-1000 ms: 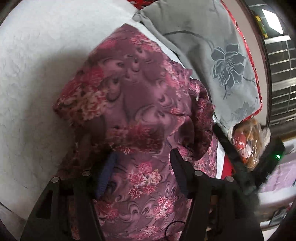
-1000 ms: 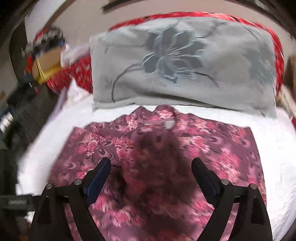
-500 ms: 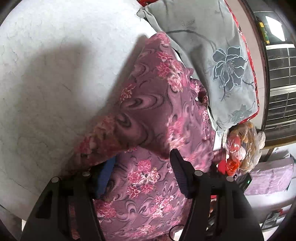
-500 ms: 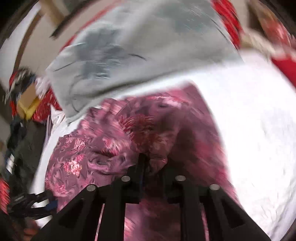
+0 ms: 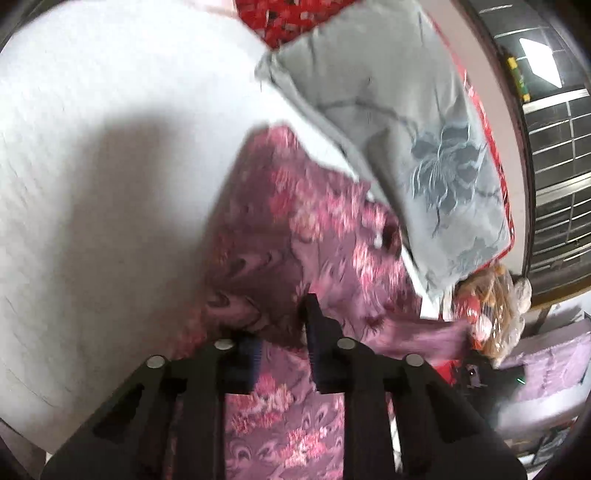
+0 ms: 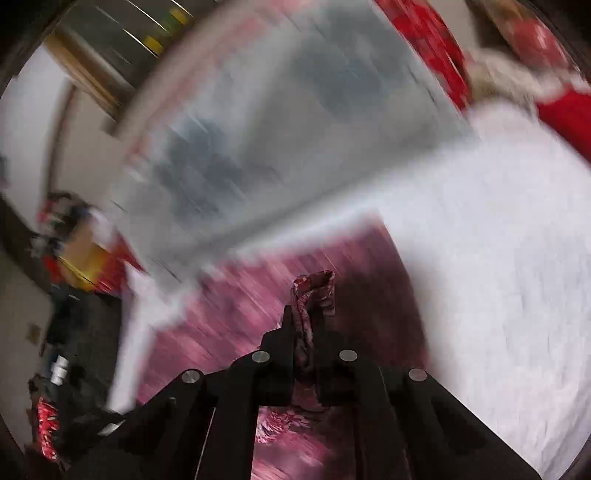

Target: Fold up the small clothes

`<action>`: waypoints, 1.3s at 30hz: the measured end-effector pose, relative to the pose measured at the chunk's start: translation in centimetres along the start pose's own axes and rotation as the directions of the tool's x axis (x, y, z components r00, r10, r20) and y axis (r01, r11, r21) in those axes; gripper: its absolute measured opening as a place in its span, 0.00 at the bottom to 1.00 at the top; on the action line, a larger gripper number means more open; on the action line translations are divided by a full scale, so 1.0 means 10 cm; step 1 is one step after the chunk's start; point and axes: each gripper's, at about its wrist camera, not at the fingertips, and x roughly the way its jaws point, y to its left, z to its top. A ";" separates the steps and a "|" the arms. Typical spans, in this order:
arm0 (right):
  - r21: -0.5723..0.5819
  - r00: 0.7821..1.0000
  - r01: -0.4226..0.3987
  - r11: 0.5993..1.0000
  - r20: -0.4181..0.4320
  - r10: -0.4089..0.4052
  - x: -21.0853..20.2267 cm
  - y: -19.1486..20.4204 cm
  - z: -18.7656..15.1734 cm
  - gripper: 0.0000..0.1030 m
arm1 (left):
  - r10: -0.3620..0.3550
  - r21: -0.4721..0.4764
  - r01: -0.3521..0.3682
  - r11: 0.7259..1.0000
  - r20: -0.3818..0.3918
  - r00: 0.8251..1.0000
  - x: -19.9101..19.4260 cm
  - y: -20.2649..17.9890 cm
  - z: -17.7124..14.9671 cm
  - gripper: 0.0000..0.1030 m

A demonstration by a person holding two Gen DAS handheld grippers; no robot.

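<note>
On the white bed (image 5: 92,184) — both tongs, left (image 5: 282,332) and right (image 6: 306,317), pinch the floral garment (image 5: 295,229).

This is a lived-in home bedroom. A bed (image 5: 92,177) with a white textured cover fills most of both views, and a grey pillow (image 5: 424,147) printed with a large flower lies at its head on red patterned bedding (image 5: 291,14). Beside the bed, plastic-wrapped goods (image 5: 495,310) and household clutter pile up below a tiled wall (image 5: 557,122).

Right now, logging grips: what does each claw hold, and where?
Both pinch the floral garment: right claw a bunched fold, left claw its near fabric.
</note>
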 end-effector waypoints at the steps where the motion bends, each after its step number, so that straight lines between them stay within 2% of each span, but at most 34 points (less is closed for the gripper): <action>1: 0.002 0.999 -0.033 0.999 0.041 0.033 -0.06 0.02 0.07 0.06 | 0.009 0.002 -0.009 1.000 0.017 1.000 -0.02 0.01 0.03 0.15; 2: 0.005 0.996 -0.048 0.999 0.074 0.048 -0.10 0.00 0.13 0.06 | 0.009 -0.006 -0.009 1.000 0.018 1.000 -0.01 0.04 0.05 0.15; 3: 0.001 0.998 -0.020 1.000 0.058 0.020 -0.04 -0.04 0.13 0.07 | 0.018 -0.014 -0.018 1.000 0.013 1.000 0.01 0.08 0.05 0.15; 4: -0.008 1.000 0.026 1.000 -0.013 -0.026 0.10 -0.12 0.10 0.09 | 0.047 -0.024 -0.047 0.999 0.003 0.999 0.05 0.12 0.05 0.15; 5: -0.024 0.983 0.117 0.993 -0.138 -0.119 0.30 -0.24 0.01 0.12 | 0.064 -0.027 -0.065 0.998 -0.020 0.998 0.10 0.18 0.03 0.15; 6: -0.048 0.939 0.236 0.971 -0.244 -0.240 0.46 -0.37 -0.11 0.13 | 0.056 -0.029 -0.057 0.998 -0.038 0.998 0.12 0.23 0.00 0.15; 7: -0.055 0.911 0.279 0.959 -0.299 -0.283 0.50 -0.48 -0.21 0.13 | 0.037 -0.036 -0.039 0.999 -0.060 0.998 0.13 0.28 -0.03 0.15; 8: -0.029 0.920 0.257 0.966 -0.299 -0.254 0.45 -0.56 -0.27 0.13 | 0.020 -0.044 -0.023 0.999 -0.073 0.997 0.13 0.32 -0.07 0.15; 9: 0.049 0.950 0.209 0.977 -0.245 -0.191 0.31 -0.64 -0.31 0.14 | 0.008 -0.051 -0.012 0.999 -0.075 0.997 0.12 0.36 -0.10 0.16; 10: 0.097 0.965 0.183 0.978 -0.210 -0.160 0.24 -0.68 -0.32 0.16 | 0.005 -0.054 -0.009 0.999 -0.076 0.997 0.11 0.37 -0.12 0.18; 11: 0.154 0.978 0.150 0.977 -0.170 -0.124 0.17 -0.71 -0.32 0.31 | 0.002 -0.064 -0.007 0.998 -0.079 0.997 0.12 0.38 -0.12 0.20; 12: 0.183 0.984 0.129 0.975 -0.142 -0.104 0.15 -0.72 -0.30 0.50 | -0.001 -0.070 -0.004 0.998 -0.083 0.997 0.13 0.39 -0.12 0.20; 14: 0.176 0.985 0.133 0.975 -0.133 -0.110 0.23 -0.68 -0.26 0.60 | -0.016 -0.085 0.008 0.996 -0.086 0.996 0.14 0.36 -0.09 0.24; 16: 0.103 0.969 0.161 0.982 -0.204 -0.138 0.45 -0.58 -0.26 0.60 | -0.006 -0.082 -0.001 0.997 -0.080 0.997 0.14 0.27 -0.06 0.24; 17: 0.057 0.959 0.163 0.985 -0.245 -0.144 0.56 -0.50 -0.28 0.41 | -0.003 -0.077 -0.003 0.997 -0.079 0.997 0.14 0.23 -0.04 0.24; 18: 0.006 0.950 0.145 0.989 -0.279 -0.138 0.60 -0.39 -0.28 0.06 | -0.011 -0.072 0.005 0.997 -0.077 0.997 0.11 0.20 -0.02 0.24; 19: -0.031 0.957 0.126 0.991 -0.261 -0.130 0.58 -0.30 -0.22 0.02 | -0.023 -0.060 0.019 0.998 -0.069 0.997 0.07 0.16 -0.01 0.24; 21: -0.040 0.991 0.029 0.999 -0.132 -0.034 0.30 -0.21 -0.12 0.02 | 0.009 -0.029 -0.010 1.000 -0.054 0.999 0.05 0.13 0.00 0.29; 23: -0.025 0.992 0.059 0.998 -0.113 -0.061 0.19 -0.30 -0.10 0.02 | 0.096 0.001 -0.096 0.995 -0.065 0.993 0.10 0.17 0.00 0.31; 25: -0.058 0.951 0.164 0.985 -0.257 -0.174 0.35 -0.52 -0.21 0.02 | 0.123 -0.006 -0.124 0.992 -0.110 0.986 0.19 0.26 -0.03 0.30; 26: -0.084 0.909 0.225 0.971 -0.342 -0.240 0.43 -0.64 -0.31 0.02 | 0.108 -0.011 -0.109 0.994 -0.109 0.988 0.17 0.31 -0.06 0.30; 28: -0.055 0.921 0.203 0.978 -0.328 -0.209 0.29 -0.71 -0.34 0.03 | 0.093 -0.001 -0.094 0.996 -0.101 0.991 0.04 0.32 -0.14 0.30; 29: -0.020 0.933 0.196 0.980 -0.304 -0.193 0.20 -0.71 -0.28 0.09 | 0.079 0.005 -0.079 0.997 -0.095 0.992 -0.02 0.30 -0.17 0.30; 31: 0.056 0.962 0.170 0.984 -0.225 -0.154 0.05 -0.70 -0.16 0.10 | 0.018 0.020 -0.017 1.000 -0.077 0.997 -0.15 0.21 -0.20 0.30; 32: 0.079 0.973 0.152 0.985 -0.187 -0.135 0.01 -0.72 -0.10 0.13 | 0.003 0.033 0.000 0.999 -0.072 0.997 -0.19 0.14 -0.19 0.31; 34: 0.084 0.978 0.148 0.985 -0.160 -0.133 0.09 -0.67 -0.03 0.33 | -0.001 0.080 0.005 0.997 -0.041 0.999 -0.23 -0.06 -0.13 0.36; 35: 0.072 0.974 0.160 0.984 -0.172 -0.146 0.17 -0.65 -0.05 0.47 | 0.017 0.117 -0.015 0.993 -0.015 1.000 -0.21 -0.19 -0.08 0.43; 36: 0.035 0.960 0.197 0.980 -0.208 -0.186 0.31 -0.62 -0.10 0.52 | 0.034 0.135 -0.033 0.990 -0.001 0.999 -0.18 -0.24 -0.03 0.45; 37: 0.005 0.943 0.230 0.973 -0.247 -0.222 0.40 -0.60 -0.19 0.52 | 0.064 0.163 -0.066 0.984 0.017 0.998 -0.13 -0.32 0.02 0.48; 38: -0.034 0.930 0.239 0.970 -0.280 -0.239 0.48 -0.60 -0.27 0.41 | 0.112 0.196 -0.115 0.974 0.027 0.993 -0.03 -0.38 0.06 0.48; 39: -0.083 0.923 0.229 0.970 -0.298 -0.244 0.55 -0.56 -0.32 0.09 | 0.173 0.225 -0.173 0.959 0.020 0.985 0.12 -0.40 0.07 0.48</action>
